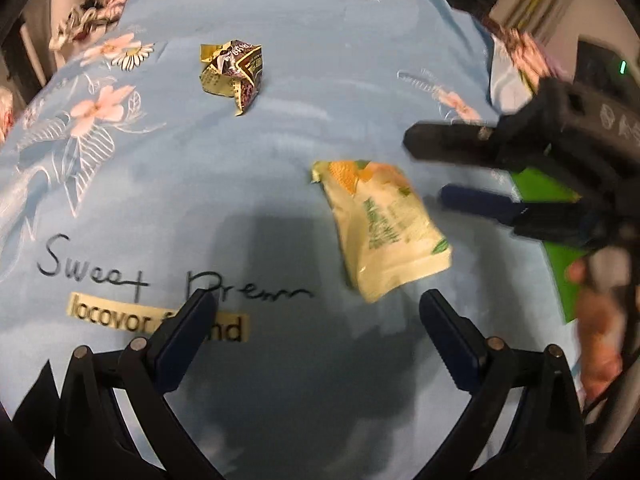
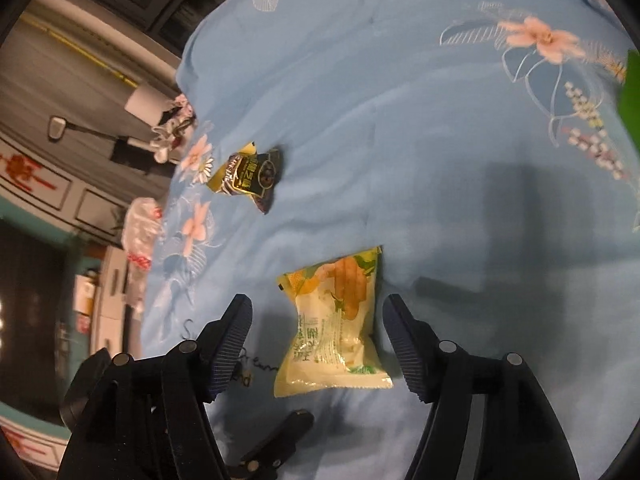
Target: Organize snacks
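Note:
A pale yellow snack packet with orange fruit print lies on the blue bedsheet. In the right wrist view the packet lies between the spread fingers of my right gripper, which is open and hovers just above it. A crumpled dark-and-gold snack wrapper lies farther back, also in the right wrist view. My left gripper is open and empty, just short of the yellow packet. The right gripper shows at the right of the left wrist view.
A green flat object lies at the sheet's right side under the right gripper, also in the right wrist view. A floral cloth bundle sits at the bed's far left edge. Furniture and a wall lie beyond the bed.

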Motion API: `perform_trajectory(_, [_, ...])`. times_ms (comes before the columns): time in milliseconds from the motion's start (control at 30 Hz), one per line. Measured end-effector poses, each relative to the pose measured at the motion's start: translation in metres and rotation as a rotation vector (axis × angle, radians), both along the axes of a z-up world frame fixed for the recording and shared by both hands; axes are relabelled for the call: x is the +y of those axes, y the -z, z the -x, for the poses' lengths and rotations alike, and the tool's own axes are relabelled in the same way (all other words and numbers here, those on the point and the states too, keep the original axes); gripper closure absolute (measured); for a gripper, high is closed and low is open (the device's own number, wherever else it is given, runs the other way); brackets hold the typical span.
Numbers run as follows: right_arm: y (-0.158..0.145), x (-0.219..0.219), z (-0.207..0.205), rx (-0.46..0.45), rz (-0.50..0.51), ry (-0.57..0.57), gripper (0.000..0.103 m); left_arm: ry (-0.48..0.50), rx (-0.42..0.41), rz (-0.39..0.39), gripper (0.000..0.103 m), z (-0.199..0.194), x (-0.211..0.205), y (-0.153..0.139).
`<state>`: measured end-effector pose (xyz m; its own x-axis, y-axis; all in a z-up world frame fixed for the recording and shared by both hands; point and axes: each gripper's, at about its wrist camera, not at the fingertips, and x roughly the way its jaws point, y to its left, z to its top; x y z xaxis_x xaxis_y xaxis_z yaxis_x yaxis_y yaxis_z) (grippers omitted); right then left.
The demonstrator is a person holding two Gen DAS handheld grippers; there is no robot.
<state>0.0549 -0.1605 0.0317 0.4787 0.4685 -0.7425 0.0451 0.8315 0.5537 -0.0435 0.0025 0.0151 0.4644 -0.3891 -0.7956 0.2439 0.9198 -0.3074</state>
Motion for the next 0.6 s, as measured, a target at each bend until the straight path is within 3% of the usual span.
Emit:
perform_trajectory(300, [0.026,-0.018,-0.005,0.028,-0.1,0.021,0.034,0.028,0.048,0.146,0.007,-0.008,-0.001,-0.001])
perform_trajectory(400, [0.026,-0.021,-0.005,0.008,-0.102,0.026,0.034,0.051,0.088,0.231,0.014,-0.008,0.0,-0.003])
perform_trajectory(467, [0.03,-0.024,-0.006,0.013,-0.136,0.032,0.034,0.043,0.119,0.287,0.024,-0.01,-0.001,-0.002])
perform_trajectory(600, [0.032,-0.02,-0.008,0.003,-0.143,0.026,0.034,0.017,0.117,0.307,0.026,-0.01,-0.008,0.0])
